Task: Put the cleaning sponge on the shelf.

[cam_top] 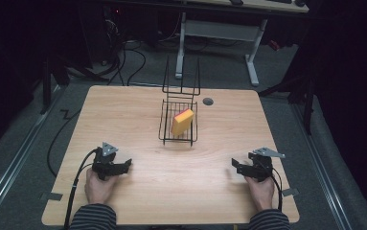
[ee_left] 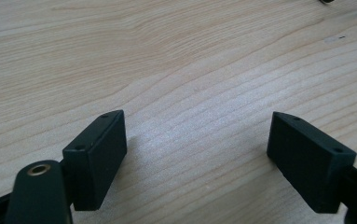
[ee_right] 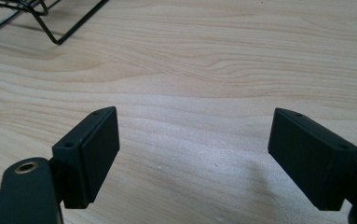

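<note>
A black wire basket stands on the far middle of the wooden table. A yellow sponge with an orange-red face leans tilted inside it. My left gripper rests low over the table's near left, held by a hand, and points right. Its jaws stand wide apart over bare wood. My right gripper sits at the near right, pointing left toward the centre. It is open too, with nothing between the pads. A corner of the basket shows at the top left of the right gripper view.
A round dark grommet hole lies right of the basket's back. Beyond the far edge, a white desk frame and floor cables stand in the dark. A cable trails from the left gripper off the near edge.
</note>
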`<state>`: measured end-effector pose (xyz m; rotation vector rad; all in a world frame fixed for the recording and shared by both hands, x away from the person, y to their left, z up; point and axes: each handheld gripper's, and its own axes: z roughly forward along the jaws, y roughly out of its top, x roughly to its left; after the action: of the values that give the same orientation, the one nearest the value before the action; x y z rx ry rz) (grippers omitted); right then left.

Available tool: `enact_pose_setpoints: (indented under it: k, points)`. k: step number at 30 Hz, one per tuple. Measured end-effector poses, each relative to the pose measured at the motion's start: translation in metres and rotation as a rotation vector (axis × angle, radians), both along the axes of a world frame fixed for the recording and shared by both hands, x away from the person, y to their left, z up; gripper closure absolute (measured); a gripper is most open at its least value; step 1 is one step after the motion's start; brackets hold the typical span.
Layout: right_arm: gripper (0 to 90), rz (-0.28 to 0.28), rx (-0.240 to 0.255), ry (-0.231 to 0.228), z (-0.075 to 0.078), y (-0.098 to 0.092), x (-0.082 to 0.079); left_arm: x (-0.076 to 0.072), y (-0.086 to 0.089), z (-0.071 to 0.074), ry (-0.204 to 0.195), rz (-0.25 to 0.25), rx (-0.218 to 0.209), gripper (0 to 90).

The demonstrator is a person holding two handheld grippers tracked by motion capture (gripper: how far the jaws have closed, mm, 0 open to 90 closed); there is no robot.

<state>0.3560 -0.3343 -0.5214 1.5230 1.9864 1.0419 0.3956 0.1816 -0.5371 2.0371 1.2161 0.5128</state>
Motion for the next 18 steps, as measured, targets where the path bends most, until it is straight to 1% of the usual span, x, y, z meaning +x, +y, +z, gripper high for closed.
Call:
enact_pose_setpoints:
  k: [3,4,5,7,8,9,12,13,14,15,16,18]
  points:
    - [16.9,-0.009,-0.009,0.01,-0.0014,0.0011,0.0,0.0,0.0,0.0,0.0,0.0,0.0,20.2]
    - [16.9,-0.01,-0.018,0.005,-0.0024,0.0015,0.0005,0.0,0.0,0.0,0.0,0.0,0.0,20.2]
    - [16.9,-0.012,-0.041,0.008,-0.0042,0.0029,0.0007,0.0,0.0,0.0,0.0,0.0,0.0,20.2]
    - [16.9,-0.011,-0.063,0.01,-0.006,0.0043,0.0009,0.0,0.0001,0.0001,0.001,-0.001,0.0,20.2]
    - [16.9,-0.011,-0.063,0.01,-0.006,0.0043,0.0009,0.0,0.0001,0.0001,0.001,-0.001,0.0,20.2]
    - [17.0,-0.011,-0.083,0.019,-0.0077,0.0063,0.0009,-0.0001,0.0,0.0001,0.001,0.0,0.001,20.2]
    - [17.5,-0.007,-0.099,0.015,-0.0078,0.007,0.001,-0.0001,0.0,0.0001,0.001,0.0,0.001,20.2]
    - [18.1,-0.003,-0.116,0.013,-0.0082,0.0058,0.0021,-0.0001,0.0,0.0001,0.001,0.0,0.002,20.2]
    - [18.0,-0.022,-0.113,0.041,-0.0087,0.0075,0.0022,-0.0002,-0.0001,0.0001,0.001,0.0,0.002,20.2]
    - [17.6,-0.021,-0.129,0.063,-0.0095,0.008,0.004,-0.0002,-0.0001,0.0001,0.001,0.0,0.003,20.2]
    - [17.4,-0.025,-0.142,0.065,-0.0096,0.0089,0.004,-0.0003,-0.0003,0.0,-0.001,0.001,0.003,20.2]
    - [17.4,-0.024,-0.147,0.063,-0.0097,0.0089,0.0042,-0.0004,-0.0003,0.0,0.0,0.001,0.003,20.0]
